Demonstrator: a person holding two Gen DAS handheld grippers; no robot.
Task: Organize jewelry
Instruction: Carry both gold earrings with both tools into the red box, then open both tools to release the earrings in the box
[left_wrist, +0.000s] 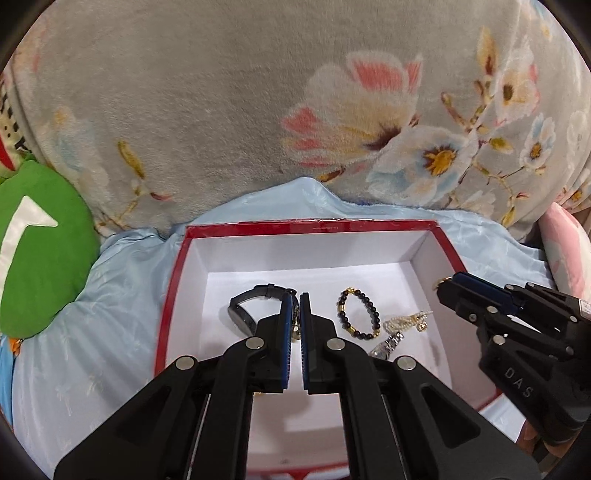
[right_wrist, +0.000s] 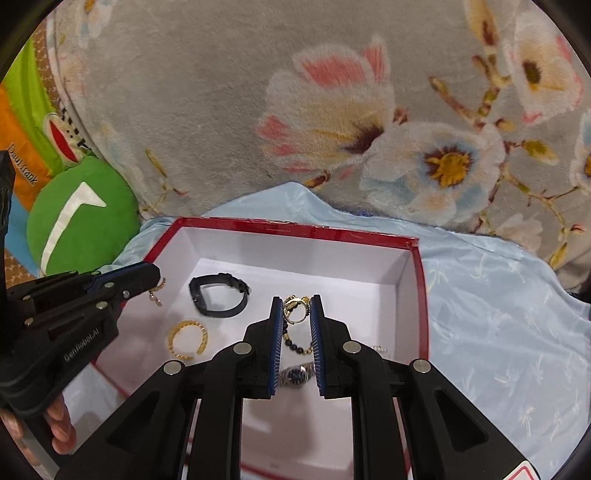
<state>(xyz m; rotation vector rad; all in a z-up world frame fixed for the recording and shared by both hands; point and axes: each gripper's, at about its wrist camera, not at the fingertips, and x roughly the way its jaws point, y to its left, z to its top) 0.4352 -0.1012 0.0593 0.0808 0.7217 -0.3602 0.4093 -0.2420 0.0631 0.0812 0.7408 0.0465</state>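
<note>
You are holding both tongs above the red-rimmed white cardboard box (right_wrist: 413, 266): left tongs (left_wrist: 294, 314) clenching a small gold earring (right_wrist: 157, 295), right tongs (right_wrist: 296, 314) grasping a gold ring-shaped piece (right_wrist: 293, 308). Inside the box are lying a black wristband (right_wrist: 218, 297) and a black-and-gold beaded bracelet (left_wrist: 358, 314).

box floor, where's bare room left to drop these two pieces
The box floor is bare along the far wall behind the black band, and toward the near edge. Crowded: the middle-right, around the beaded bracelet, watch and gold bangle.
</note>
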